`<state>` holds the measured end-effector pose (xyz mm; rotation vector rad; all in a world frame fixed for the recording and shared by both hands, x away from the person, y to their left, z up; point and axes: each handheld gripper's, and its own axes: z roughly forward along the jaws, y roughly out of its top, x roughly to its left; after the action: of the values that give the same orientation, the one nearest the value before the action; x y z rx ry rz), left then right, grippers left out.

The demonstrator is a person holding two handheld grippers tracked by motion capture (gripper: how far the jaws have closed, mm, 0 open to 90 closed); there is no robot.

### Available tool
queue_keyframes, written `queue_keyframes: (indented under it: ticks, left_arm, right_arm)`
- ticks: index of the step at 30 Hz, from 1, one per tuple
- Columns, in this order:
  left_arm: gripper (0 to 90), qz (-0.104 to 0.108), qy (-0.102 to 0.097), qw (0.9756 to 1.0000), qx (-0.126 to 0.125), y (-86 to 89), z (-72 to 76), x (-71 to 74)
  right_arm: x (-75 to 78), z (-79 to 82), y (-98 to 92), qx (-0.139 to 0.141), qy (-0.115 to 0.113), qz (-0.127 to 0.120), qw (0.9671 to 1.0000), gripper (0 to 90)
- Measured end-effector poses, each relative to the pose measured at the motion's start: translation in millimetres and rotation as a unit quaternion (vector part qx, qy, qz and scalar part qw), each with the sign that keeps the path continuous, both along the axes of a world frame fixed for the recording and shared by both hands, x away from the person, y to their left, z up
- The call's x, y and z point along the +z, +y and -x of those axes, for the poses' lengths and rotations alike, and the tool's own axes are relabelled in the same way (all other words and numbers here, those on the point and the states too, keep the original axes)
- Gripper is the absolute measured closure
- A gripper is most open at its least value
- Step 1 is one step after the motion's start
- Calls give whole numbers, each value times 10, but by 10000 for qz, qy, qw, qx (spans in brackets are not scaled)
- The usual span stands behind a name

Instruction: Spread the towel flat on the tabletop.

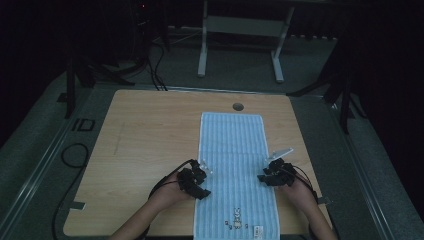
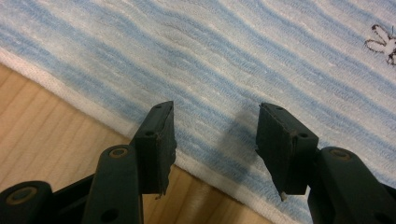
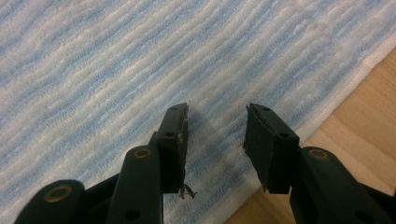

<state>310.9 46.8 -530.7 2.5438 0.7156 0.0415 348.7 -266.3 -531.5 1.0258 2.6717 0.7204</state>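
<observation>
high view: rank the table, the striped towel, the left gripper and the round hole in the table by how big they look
1. Table, largest.
2. Towel, a long strip across it.
3. Left gripper, far smaller than the towel.
4. Round hole, smallest, though it lies farther from the camera.

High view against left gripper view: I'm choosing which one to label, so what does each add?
High view: both hands, the right gripper, the whole towel, and a round hole in the table.
Left gripper view: close terry stripes, the white hem, and the gap between the open jaws.
Both: the left gripper, the striped towel, its small embroidered figure, and wood.
</observation>
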Motion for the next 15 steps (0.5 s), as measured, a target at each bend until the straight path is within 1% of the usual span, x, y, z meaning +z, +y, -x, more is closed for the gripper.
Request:
queue_keyframes:
  ticks: [2, 5, 8, 10, 13, 15]
  left_arm:
    - [467, -5, 26, 10000, 10, -6, 7, 3]
    - [453, -25, 41, 10000, 50, 0, -2, 22]
    - [428, -51, -40, 9999, 143, 34, -20, 71]
    - [423, -1, -77, 9998, 180, 66, -30, 104]
    - [423, 7, -128, 9995, 295, 125, -61, 149]
    - [423, -11, -158, 9992, 373, 169, -99, 187]
  right_arm:
    - [-1, 24, 2, 9, -21, 8, 10000, 577]
    - [11, 26, -3, 26, -32, 27, 10000, 536]
    - [75, 19, -34, 0, -90, -49, 9999, 525]
    - [132, 12, -70, -8, -176, -86, 9998, 522]
    - [199, -21, -151, -126, -208, -172, 9996, 522]
    - [235, -48, -208, -202, -239, -181, 9993, 522]
